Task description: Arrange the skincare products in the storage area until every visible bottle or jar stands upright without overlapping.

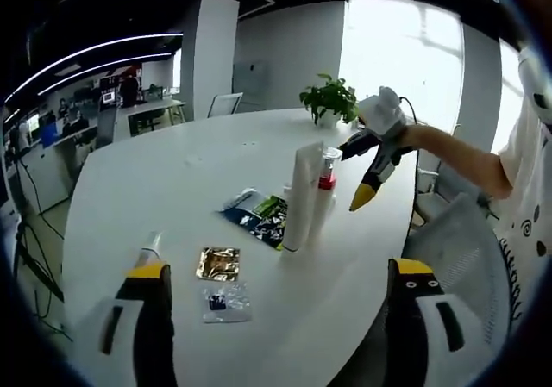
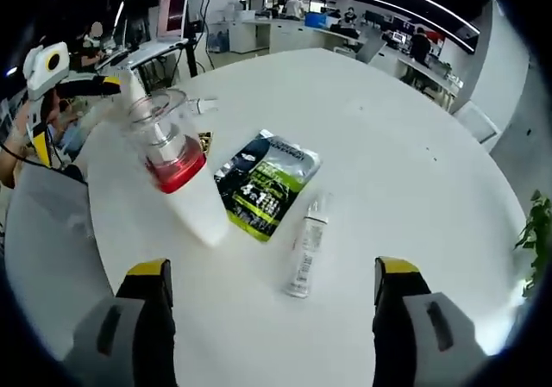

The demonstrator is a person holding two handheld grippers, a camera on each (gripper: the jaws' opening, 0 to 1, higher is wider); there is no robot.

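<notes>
A tall white tube (image 1: 301, 196) stands upright mid-table, with a pump bottle (image 1: 326, 180) that has a red band and a clear cap right beside it. Close up in the right gripper view, the bottle (image 2: 166, 144) and tube (image 2: 200, 208) lie left of centre. A small clear bottle (image 2: 305, 247) lies on its side between my right gripper's jaws. My right gripper (image 2: 273, 273) is open, also seen as the right gripper (image 1: 369, 173) beside the bottle. My left gripper (image 1: 280, 268) is open over the table, well short of the tube. A small tube (image 1: 151, 244) lies by its left fingertip.
A dark green sachet (image 1: 257, 215) lies flat by the tube, with a gold sachet (image 1: 217, 264) and a clear packet (image 1: 226, 302) nearer me. A potted plant (image 1: 329, 100) stands at the round white table's far edge (image 1: 259, 120). A mesh chair (image 1: 457, 240) sits to the right.
</notes>
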